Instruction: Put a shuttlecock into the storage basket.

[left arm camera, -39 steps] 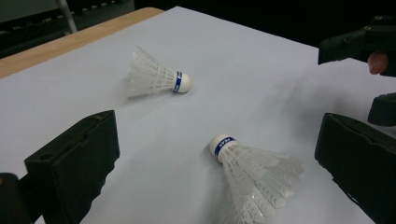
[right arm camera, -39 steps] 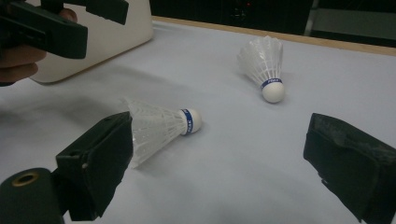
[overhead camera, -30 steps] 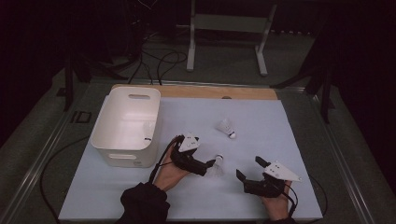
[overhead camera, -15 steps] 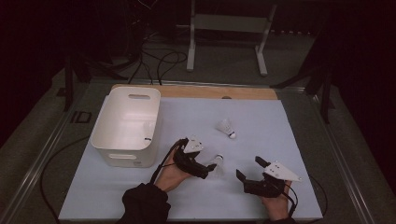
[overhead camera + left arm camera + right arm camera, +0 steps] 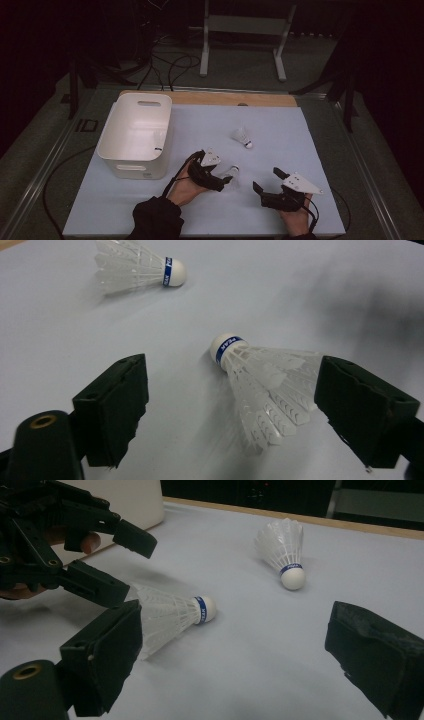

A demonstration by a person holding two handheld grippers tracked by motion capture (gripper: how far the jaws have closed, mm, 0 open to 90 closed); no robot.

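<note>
Shuttlecock (image 5: 260, 385) lies between left claw's (image 5: 235, 405) spread jaws.

A pale blue sheet (image 5: 280, 125) covers the table, with a light wooden strip (image 5: 215, 98) along its far edge. Beyond, a grey metal stand (image 5: 242, 30) rises from dark floor (image 5: 235, 80) strewn with black cables (image 5: 167, 65); the room is dim.

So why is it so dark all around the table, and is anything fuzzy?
In the high view, light falls on the pale table while the room behind stays nearly black. In the left gripper view, the near shuttlecock is sharp at its cork but its feather tips look soft, with a dark shadow smudge at upper right. In the right gripper view, the left gripper casts a shadow beside the feathers.
</note>
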